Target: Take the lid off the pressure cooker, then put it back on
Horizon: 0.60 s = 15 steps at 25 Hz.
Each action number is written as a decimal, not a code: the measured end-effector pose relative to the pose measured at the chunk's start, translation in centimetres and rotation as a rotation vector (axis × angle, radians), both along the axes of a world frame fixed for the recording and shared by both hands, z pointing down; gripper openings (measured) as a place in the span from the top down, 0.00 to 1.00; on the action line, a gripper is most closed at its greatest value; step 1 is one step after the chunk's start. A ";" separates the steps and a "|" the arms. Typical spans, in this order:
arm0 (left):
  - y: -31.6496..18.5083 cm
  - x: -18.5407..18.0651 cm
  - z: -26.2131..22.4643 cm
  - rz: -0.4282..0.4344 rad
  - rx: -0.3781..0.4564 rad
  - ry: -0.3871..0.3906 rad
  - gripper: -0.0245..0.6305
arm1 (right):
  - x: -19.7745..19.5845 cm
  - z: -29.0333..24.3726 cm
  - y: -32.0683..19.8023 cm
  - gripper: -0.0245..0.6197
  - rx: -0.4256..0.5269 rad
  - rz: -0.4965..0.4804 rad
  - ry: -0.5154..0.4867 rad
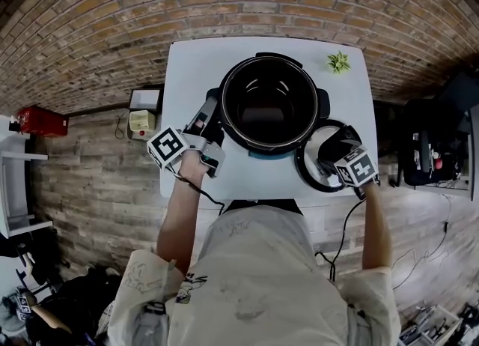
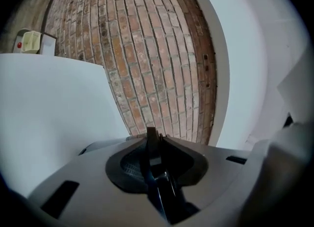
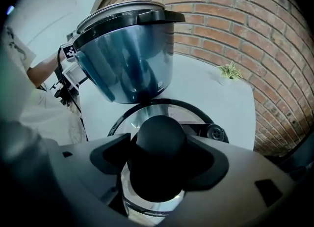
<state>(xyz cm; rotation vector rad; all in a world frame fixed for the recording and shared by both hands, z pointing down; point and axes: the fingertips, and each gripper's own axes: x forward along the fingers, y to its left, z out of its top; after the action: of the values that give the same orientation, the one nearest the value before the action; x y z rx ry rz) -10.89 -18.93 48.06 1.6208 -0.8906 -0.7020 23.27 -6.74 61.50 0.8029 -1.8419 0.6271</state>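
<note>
The pressure cooker (image 1: 310, 123) stands open and empty in the middle of the white table (image 1: 194, 67); the right gripper view shows its blue-grey body (image 3: 127, 59). Its glass lid (image 1: 308, 166) lies flat on the table to the cooker's right. My right gripper (image 1: 334, 150) points down over the lid, jaws closed round the black knob (image 3: 159, 137). My left gripper (image 1: 212, 116) is held level at the cooker's left side. Its jaws pinch the thin black side handle (image 2: 153, 157), seen edge-on.
A small green plant (image 1: 338, 61) sits at the table's far right corner. The lid lies close to the table's near right edge. On the floor to the left are a white box (image 1: 142, 120) and a red object (image 1: 41, 121).
</note>
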 end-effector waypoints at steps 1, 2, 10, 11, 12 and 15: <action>0.0 -0.1 0.0 0.002 -0.002 0.006 0.82 | 0.1 -0.1 -0.2 0.44 -0.009 0.012 -0.006; 0.0 -0.2 0.1 0.005 -0.002 0.009 0.82 | 0.2 -0.1 -0.3 0.50 -0.018 0.025 -0.006; 0.0 -0.1 0.2 0.007 0.002 0.032 0.83 | 0.7 -0.3 -0.4 0.51 -0.030 0.047 0.029; 0.0 -0.1 0.1 0.005 0.005 0.034 0.83 | 0.7 -0.3 -0.4 0.51 -0.030 0.049 0.028; 0.0 0.0 -0.1 0.003 0.010 0.039 0.83 | 0.7 -0.3 -0.4 0.51 -0.029 0.050 0.028; 0.0 -0.1 -0.1 -0.003 0.011 0.042 0.83 | 0.6 -0.3 -0.5 0.51 -0.032 0.050 0.035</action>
<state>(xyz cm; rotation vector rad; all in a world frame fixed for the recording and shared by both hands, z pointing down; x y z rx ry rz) -10.94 -18.94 47.94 1.6096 -0.8600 -0.7415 23.91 -7.23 61.17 0.8359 -1.7809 0.6690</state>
